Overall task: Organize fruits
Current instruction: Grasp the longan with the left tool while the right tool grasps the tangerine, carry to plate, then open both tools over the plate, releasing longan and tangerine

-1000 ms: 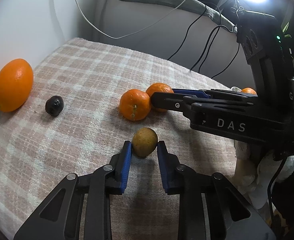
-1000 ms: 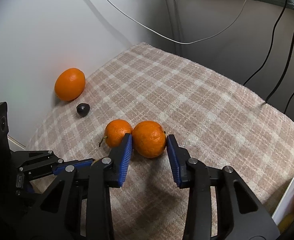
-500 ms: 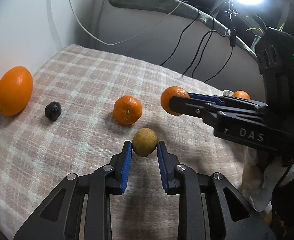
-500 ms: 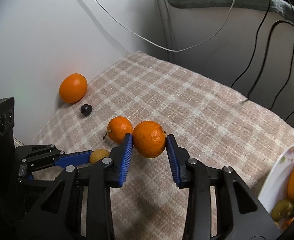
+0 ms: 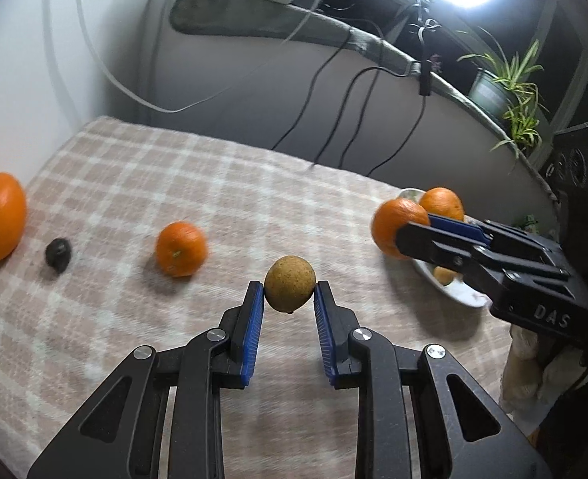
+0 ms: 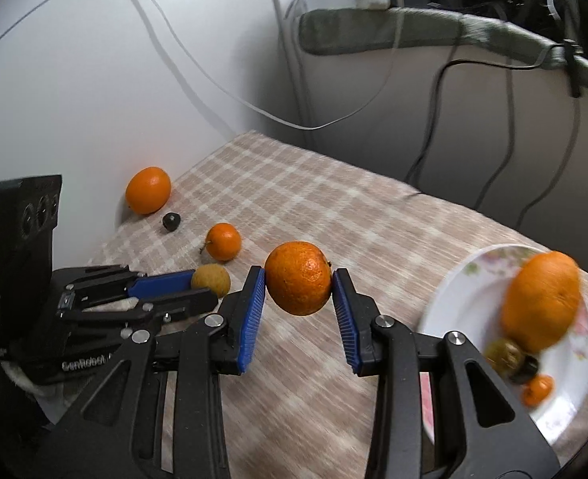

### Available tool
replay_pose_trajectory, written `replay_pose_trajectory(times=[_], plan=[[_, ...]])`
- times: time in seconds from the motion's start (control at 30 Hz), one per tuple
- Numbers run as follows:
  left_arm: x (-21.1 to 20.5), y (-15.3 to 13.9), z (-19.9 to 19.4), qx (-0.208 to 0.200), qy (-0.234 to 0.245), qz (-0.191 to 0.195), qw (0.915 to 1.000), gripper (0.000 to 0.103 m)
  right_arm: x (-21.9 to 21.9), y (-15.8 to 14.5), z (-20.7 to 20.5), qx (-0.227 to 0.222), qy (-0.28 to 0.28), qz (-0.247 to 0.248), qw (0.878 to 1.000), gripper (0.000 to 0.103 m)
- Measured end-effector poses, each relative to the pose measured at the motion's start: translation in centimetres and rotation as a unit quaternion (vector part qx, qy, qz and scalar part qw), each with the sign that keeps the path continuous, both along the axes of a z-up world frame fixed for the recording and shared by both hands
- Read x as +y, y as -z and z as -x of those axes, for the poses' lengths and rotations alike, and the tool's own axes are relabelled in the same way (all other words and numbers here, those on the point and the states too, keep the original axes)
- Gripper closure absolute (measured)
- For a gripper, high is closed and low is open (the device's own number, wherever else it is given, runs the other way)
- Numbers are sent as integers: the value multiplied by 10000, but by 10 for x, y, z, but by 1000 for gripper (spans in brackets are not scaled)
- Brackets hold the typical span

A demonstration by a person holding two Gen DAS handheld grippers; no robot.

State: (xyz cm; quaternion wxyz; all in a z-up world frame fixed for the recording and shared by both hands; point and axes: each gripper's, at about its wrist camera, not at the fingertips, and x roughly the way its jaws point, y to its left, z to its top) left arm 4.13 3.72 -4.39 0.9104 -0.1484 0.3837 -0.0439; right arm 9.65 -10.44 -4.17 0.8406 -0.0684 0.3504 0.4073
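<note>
Two fruits aloft between gripping fingers: brown fruit left, tangerine right, near the plate of fruit.

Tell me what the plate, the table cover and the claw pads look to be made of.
Plate: likely glazed ceramic, white and glossy with a floral print, though melamine would look alike. Table cover: woven fabric, matte, with a beige-and-white plaid and a slightly fuzzy surface. Claw pads: blue, finely ribbed, probably rubber or soft plastic.

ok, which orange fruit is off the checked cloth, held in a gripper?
The round orange mandarin clamped in the right gripper; the other oranges lie on the cloth or plate.
</note>
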Motion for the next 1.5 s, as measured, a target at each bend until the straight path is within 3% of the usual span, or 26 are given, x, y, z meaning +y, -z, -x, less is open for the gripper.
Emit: replay_pose_trajectory(times=[0.7, 1.5], plan=[[-77, -6, -40, -70, 797, -3, 9968, 79, -137, 11, -2, -7, 1328, 103, 9911, 67], [-116, -4, -56, 51, 1115, -55, 9937, 79, -172, 30, -14, 93, 1673, 345, 9853, 67]])
